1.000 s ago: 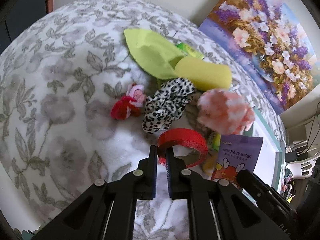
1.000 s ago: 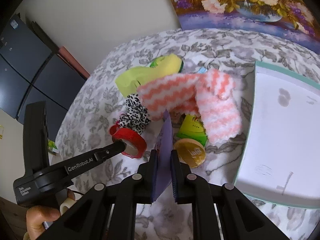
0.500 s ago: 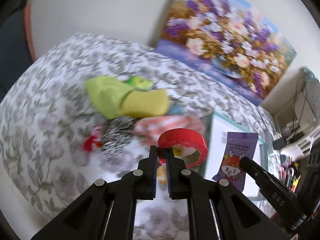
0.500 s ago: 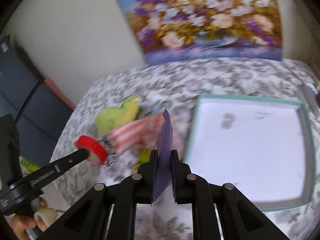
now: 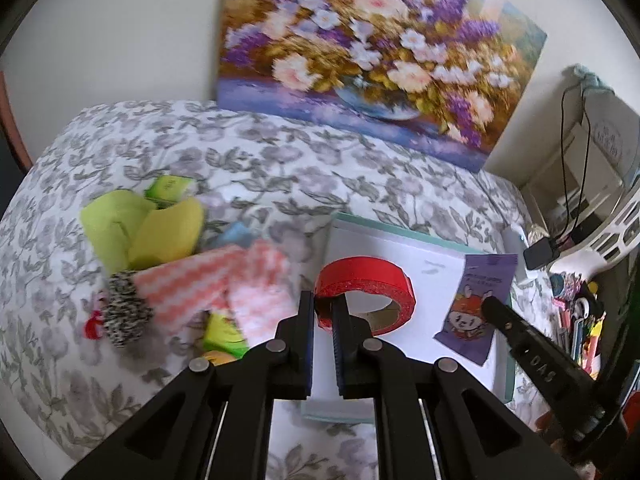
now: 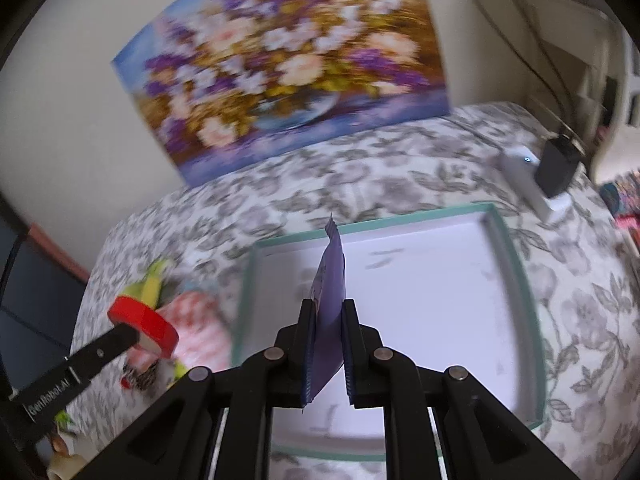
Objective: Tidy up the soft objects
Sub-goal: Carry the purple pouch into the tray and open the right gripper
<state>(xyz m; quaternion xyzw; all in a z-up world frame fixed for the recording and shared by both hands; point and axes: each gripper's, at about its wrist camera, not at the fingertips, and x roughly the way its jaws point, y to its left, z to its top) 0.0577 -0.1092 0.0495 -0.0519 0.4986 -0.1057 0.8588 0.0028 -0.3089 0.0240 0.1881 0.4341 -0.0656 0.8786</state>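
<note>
Carrying stage under way. Left gripper point(image 5: 323, 312) closed on red tape roll point(image 5: 365, 294); right gripper point(image 6: 327, 346) closed on purple wipes packet point(image 6: 330, 300). Both held above white tray point(image 6: 516, 280), ahead of fingers. Nothing deposited yet. Cloths point(image 5: 212, 284), sponge point(image 5: 168, 236) left of left fingers, unsorted.

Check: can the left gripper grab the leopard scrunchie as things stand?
Probably not: the left gripper is shut on the tape, held over the tray. The scrunchie lies exposed, off left.

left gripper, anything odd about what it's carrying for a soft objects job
Yes: the left gripper is shut on a red tape roll, a rigid ring rather than a soft item, held above the white tray.
</note>
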